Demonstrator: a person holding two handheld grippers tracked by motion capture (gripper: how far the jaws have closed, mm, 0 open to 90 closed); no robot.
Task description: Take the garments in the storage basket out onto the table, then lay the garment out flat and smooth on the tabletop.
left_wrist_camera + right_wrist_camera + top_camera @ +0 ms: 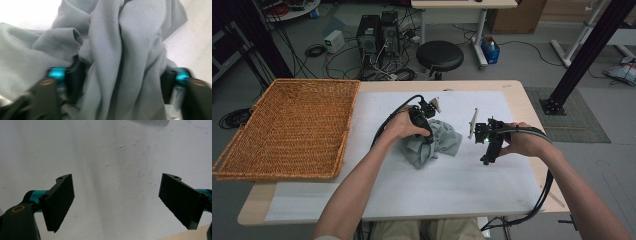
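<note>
Bunching between the left claw (428,131), the cloth (439,142) is clamped but not yet carried to the basket (242,150); the right claw (486,159) is held apart, empty.

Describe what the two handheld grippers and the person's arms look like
Both grippers, left gripper and right gripper, are black with teal fittings at the jaw mounts, brass-coloured screws, ridged black pads and trailing black cables. Each carries a pale plate. The right shows a green light. Forearms are bare.
</note>
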